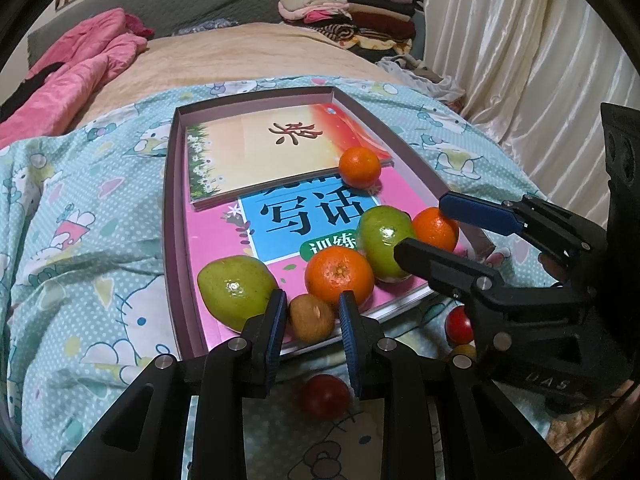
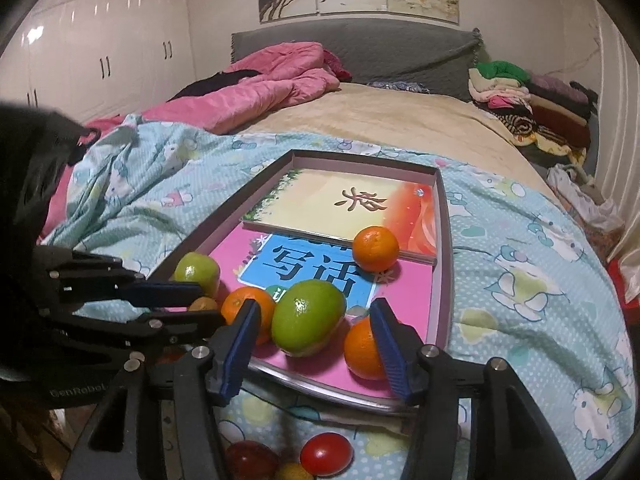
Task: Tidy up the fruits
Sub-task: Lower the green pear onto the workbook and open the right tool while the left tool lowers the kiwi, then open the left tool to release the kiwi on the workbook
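Left wrist view, left gripper [image 1: 313, 314] open, straddling kiwi [image 1: 311, 317]

Support surface is a bed [image 2: 400, 128] with a beige sheet, grey padded headboard [image 2: 380, 52] at the far end. A light-blue polka-dot cartoon-cat quilt [image 1: 80, 240] covers the near half. A crumpled pink padded blanket [image 2: 256, 96] lies far left with something dark beside it, and a stack of folded mixed-colour clothes [image 1: 352, 16] sits in the far right corner. A shallow rectangular cardboard box lid with mauve walls [image 1: 170, 200] rests flat on the quilt. At the near edge, directly on the quilt just outside the lid, are two small round red fruits [image 2: 326, 454] [image 2: 250, 460] and a small yellow one [image 2: 294, 472], close together.
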`<action>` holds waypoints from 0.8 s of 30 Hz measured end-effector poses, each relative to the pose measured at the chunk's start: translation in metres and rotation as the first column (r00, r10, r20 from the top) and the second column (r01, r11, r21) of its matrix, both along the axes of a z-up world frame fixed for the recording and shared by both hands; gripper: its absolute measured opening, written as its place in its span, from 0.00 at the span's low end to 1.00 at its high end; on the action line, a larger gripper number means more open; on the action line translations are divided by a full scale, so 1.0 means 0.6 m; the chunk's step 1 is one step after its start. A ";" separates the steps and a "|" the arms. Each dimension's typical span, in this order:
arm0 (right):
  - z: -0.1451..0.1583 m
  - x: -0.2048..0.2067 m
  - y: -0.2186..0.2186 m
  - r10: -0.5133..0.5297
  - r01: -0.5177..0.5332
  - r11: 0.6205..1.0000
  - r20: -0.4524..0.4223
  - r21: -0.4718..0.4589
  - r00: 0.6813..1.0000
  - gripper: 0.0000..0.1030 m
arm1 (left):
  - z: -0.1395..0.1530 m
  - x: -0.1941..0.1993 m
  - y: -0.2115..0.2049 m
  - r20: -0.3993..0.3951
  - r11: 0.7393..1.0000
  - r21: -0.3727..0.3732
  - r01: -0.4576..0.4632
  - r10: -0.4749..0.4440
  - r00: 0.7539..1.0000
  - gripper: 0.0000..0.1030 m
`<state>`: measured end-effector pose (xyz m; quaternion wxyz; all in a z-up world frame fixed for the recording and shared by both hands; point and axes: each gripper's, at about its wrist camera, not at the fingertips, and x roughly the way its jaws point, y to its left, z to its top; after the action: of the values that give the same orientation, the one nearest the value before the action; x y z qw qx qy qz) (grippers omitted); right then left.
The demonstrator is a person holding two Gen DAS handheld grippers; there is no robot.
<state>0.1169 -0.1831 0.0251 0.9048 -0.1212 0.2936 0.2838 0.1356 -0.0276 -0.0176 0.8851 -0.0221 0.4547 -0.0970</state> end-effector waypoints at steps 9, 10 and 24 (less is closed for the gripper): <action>0.006 0.004 -0.012 -0.015 0.016 0.999 -0.011 0.042 1.000 0.56 | 0.007 -0.004 0.001 0.016 1.000 -0.017 -0.006 0.007 1.000 0.40; 0.006 0.004 -0.012 -0.014 0.015 0.999 -0.012 0.043 1.000 0.57 | 0.009 -0.004 0.002 0.018 1.000 -0.018 -0.009 0.010 1.000 0.40; 0.017 0.006 -0.029 -0.041 0.043 0.994 -0.026 0.101 0.999 0.65 | 0.026 -0.010 0.010 0.044 0.998 -0.057 -0.024 0.027 0.999 0.57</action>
<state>0.1208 -0.2002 0.0352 0.9119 -0.0655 0.2921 0.2808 0.1293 -0.0215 -0.0023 0.8952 -0.0506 0.4316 -0.0988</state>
